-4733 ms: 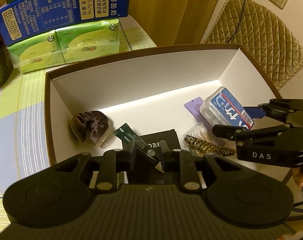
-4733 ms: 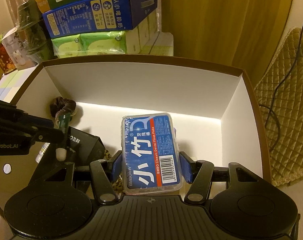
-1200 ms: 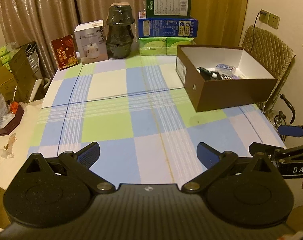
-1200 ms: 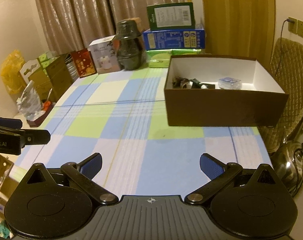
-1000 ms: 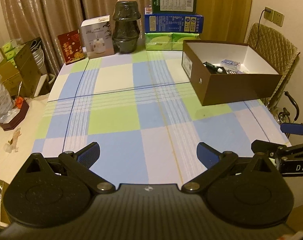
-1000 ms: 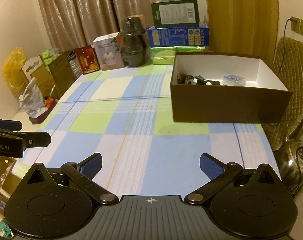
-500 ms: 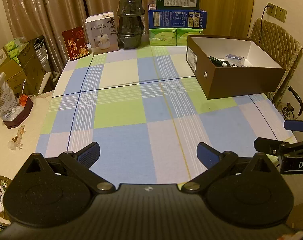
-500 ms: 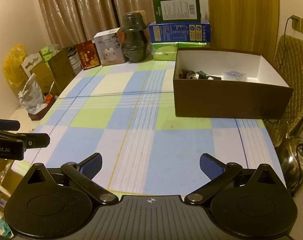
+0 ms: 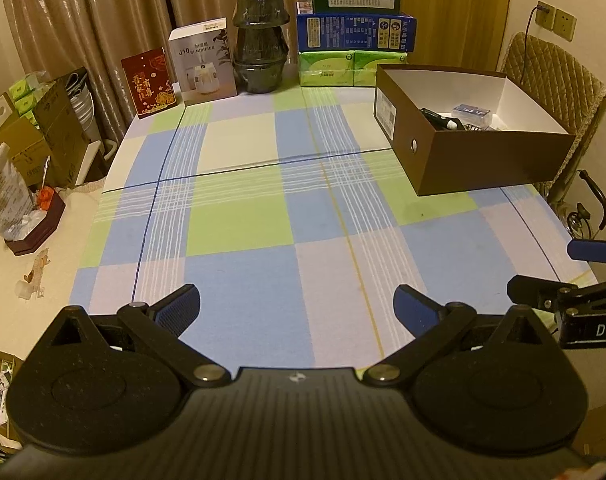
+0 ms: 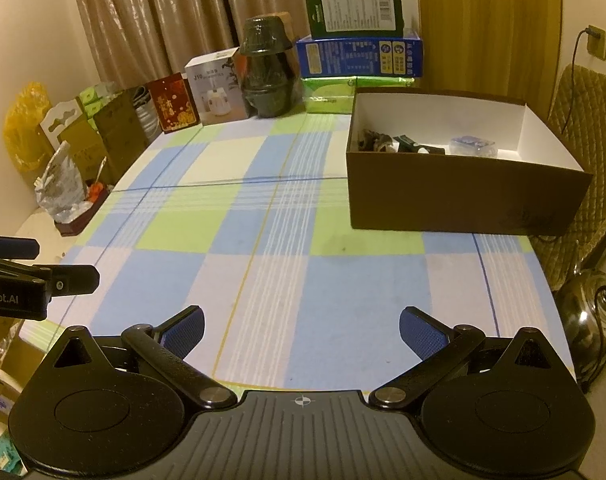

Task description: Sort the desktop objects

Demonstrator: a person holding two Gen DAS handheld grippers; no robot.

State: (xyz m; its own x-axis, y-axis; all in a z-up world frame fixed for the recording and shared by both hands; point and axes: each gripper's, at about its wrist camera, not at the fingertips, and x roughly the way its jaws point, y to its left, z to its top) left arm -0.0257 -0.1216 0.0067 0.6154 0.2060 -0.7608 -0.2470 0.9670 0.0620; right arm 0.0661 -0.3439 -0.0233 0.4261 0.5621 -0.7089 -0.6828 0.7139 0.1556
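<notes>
1. We see the left gripper (image 9: 297, 304) at the near edge of the table (image 9: 239, 232), its jaws spread wide and holding nothing.
2. We see the right gripper (image 10: 301, 330) likewise low at the near edge, jaws wide and empty; its blue pads (image 10: 421, 338) frame bare checked cloth.
3. Each gripper appears in the other's view: the right one at the far right of the left view (image 9: 575, 280), the left one at the far left of the right view (image 10: 43, 276). They are well apart.
4. The brown box (image 10: 463, 200) stands at the table's far right, open on top, white inside.
5. Inside the box we find the sorted objects: a clear floss case (image 10: 473, 146) with a blue label towards the right, a dark tube (image 10: 413, 145) in the middle, and a dark scrunchie (image 10: 373, 140) at the left end.
6. Along the far edge stand a white carton (image 9: 203, 62), a dark stacked pot (image 9: 260, 40), and stacked blue and green packs (image 9: 355, 32).
7. A quilted chair (image 10: 587, 120) sits beyond the box.
</notes>
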